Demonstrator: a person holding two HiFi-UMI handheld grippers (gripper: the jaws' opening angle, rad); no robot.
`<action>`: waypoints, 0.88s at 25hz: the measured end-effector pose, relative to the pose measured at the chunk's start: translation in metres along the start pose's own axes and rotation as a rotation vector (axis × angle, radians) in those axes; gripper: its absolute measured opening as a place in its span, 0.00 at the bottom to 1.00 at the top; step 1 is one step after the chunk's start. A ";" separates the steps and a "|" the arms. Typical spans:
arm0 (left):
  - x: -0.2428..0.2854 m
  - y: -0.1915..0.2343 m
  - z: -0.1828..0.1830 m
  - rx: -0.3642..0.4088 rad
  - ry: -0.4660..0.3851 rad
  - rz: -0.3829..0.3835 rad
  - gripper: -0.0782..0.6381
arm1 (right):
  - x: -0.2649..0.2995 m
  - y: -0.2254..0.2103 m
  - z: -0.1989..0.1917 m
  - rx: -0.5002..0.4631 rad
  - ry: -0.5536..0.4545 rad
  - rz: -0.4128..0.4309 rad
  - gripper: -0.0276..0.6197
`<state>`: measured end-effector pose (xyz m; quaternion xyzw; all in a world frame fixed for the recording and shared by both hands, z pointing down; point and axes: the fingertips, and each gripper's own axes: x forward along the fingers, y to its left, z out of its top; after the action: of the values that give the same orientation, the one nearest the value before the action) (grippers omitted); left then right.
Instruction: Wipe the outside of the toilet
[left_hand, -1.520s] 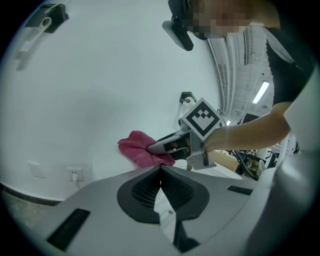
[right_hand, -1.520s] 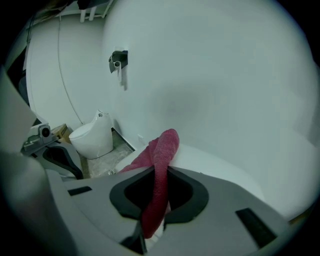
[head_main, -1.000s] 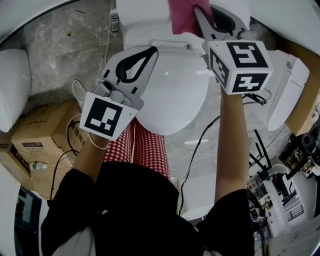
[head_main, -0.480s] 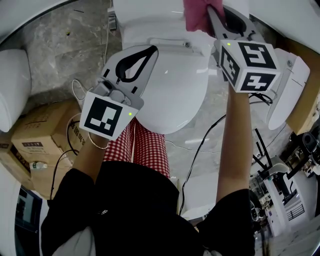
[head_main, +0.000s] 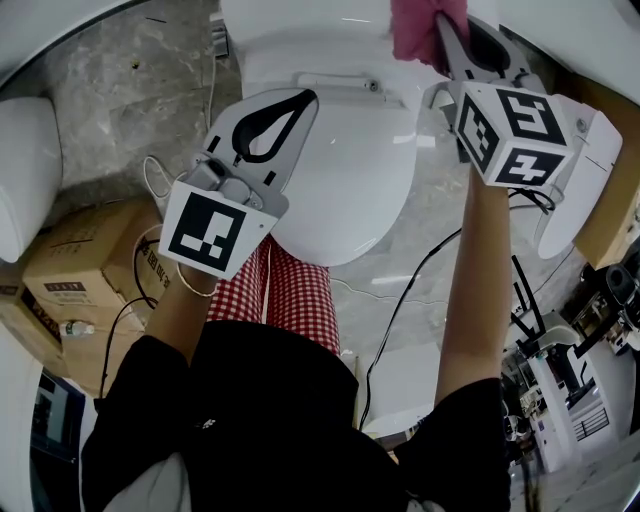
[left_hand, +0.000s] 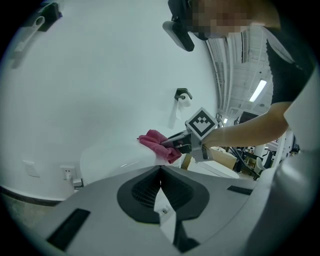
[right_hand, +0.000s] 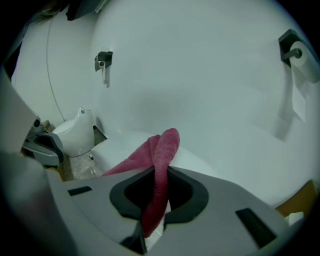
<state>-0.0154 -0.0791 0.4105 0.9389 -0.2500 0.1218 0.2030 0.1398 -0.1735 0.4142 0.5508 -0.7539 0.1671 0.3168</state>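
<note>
At the far left a cardboard box sits on the marble floor, well apart from the work. Next comes the left claw, held over the closed lid of the toilet. Its own view shows the two jaws pressed together with nothing between them, so it is idle and carries no load.

Behind the lid is the tank. On the right-hand part of its top lies the pink cloth, the only thing doing any wiping. The right claw is clamped on it: a fold runs down between the jaws and a loose end spreads onto the white top.

The cloth looks like soft, light terry that would bunch and drag rather than slide (a limp rag gives no stiffness of its own). It is probably best held deep in a thick fold, as here, with a free flap left to meet the surface. The toilet itself looks hard, glazed and slick, so light pressure should be enough.

Further right a dark cable trails over the floor, and a second toilet stands beside the right arm, close enough to be bumped.
</note>
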 end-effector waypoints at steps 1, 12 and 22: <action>0.000 0.000 0.000 0.001 0.000 0.001 0.12 | -0.001 -0.002 -0.001 -0.001 -0.003 -0.008 0.13; 0.006 -0.004 -0.001 0.004 0.006 -0.001 0.12 | -0.011 -0.030 -0.019 0.020 0.008 -0.065 0.13; 0.013 -0.012 -0.007 0.002 0.020 -0.011 0.12 | -0.021 -0.062 -0.047 0.082 0.040 -0.146 0.13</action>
<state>0.0009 -0.0720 0.4173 0.9393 -0.2425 0.1302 0.2051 0.2158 -0.1516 0.4293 0.6133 -0.6979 0.1851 0.3202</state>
